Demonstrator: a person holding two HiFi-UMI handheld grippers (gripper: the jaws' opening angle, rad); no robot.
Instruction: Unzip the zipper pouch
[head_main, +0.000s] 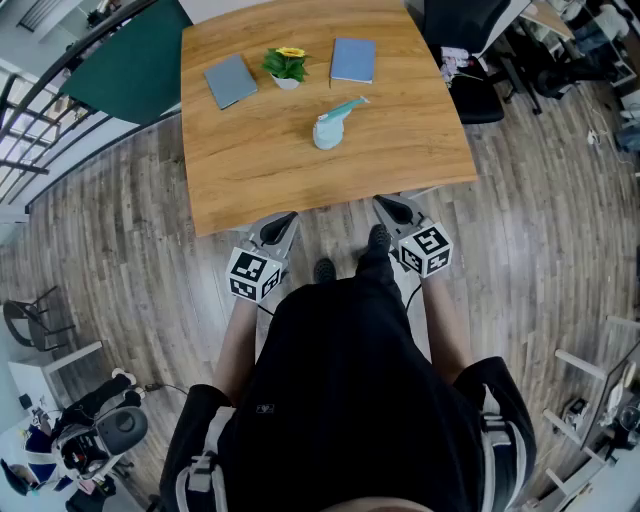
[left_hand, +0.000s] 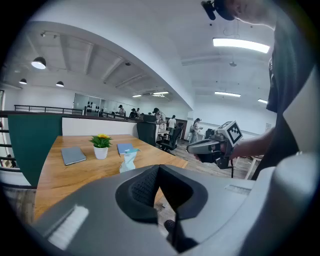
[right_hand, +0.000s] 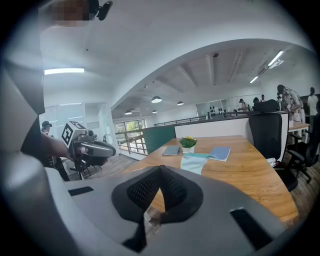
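Observation:
The pale teal zipper pouch (head_main: 335, 123) lies near the middle of the wooden table (head_main: 250, 180), with its zip end pointing to the back right. It also shows in the left gripper view as the pouch (left_hand: 129, 161) and in the right gripper view as the pouch (right_hand: 194, 162). Both grippers hang in front of the table's near edge, well short of the pouch. My left gripper (head_main: 283, 222) is shut with nothing in it, and so is my right gripper (head_main: 392, 207). Each gripper view shows its own jaws pressed together and the other gripper off to the side.
Behind the pouch stand a small potted plant (head_main: 287, 66), a grey notebook (head_main: 230, 80) to its left and a blue notebook (head_main: 353, 60) to its right. A black office chair (head_main: 470, 60) is at the table's right, a green partition (head_main: 130, 60) at its left.

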